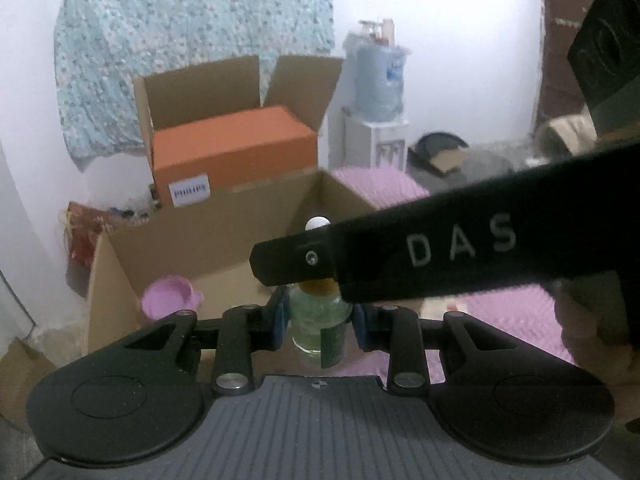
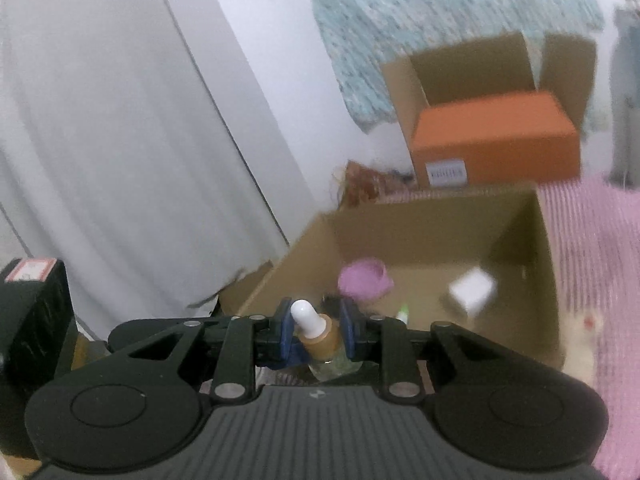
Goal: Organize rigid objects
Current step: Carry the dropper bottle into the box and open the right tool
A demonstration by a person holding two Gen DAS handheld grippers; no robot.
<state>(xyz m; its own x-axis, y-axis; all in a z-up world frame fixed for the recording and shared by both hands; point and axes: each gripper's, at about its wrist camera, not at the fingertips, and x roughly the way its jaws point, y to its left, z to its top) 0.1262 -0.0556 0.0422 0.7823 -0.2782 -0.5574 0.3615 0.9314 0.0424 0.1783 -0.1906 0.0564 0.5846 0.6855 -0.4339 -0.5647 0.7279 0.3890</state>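
A small glass dropper bottle [image 1: 318, 326] with a wooden collar and white rubber bulb stands upright between both grippers. My left gripper [image 1: 320, 320] has its blue pads against the bottle's glass body. My right gripper [image 2: 315, 330] is shut on the same dropper bottle [image 2: 320, 336] at its collar; its finger [image 1: 292, 262] crosses the left wrist view over the bottle's neck. Just beyond is an open cardboard box [image 2: 440, 232] holding a pink bowl [image 2: 363, 282], a white cube [image 2: 472, 290] and a small green-tipped item [image 2: 403, 312].
A second open carton with an orange Philips box [image 1: 232, 152] stands behind, against a floral cloth [image 1: 192, 40]. A purple ribbed mat [image 2: 592, 264] lies to the right. A water dispenser [image 1: 378, 96] stands at the back wall. A white curtain [image 2: 120, 140] hangs left.
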